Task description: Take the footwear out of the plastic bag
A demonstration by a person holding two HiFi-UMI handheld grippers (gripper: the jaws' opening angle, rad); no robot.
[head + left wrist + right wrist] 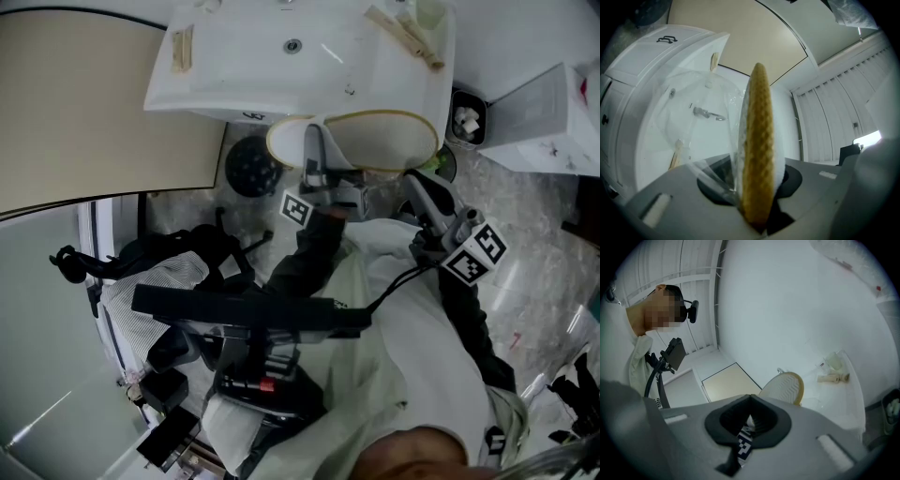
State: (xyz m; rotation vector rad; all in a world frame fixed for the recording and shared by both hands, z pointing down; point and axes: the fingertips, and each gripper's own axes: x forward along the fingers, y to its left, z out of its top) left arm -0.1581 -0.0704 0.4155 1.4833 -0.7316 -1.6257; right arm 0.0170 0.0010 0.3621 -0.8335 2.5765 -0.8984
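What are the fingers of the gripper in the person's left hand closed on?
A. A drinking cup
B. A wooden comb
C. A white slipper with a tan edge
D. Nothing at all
C: the left gripper view shows the left gripper clamped on a slipper seen edge-on, with the clear plastic bag around it.

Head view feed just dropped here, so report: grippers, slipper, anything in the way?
Left gripper shut on slipper, plastic bag round it. Right gripper shut, empty. Slipper held up before the sink; nothing seen blocking.
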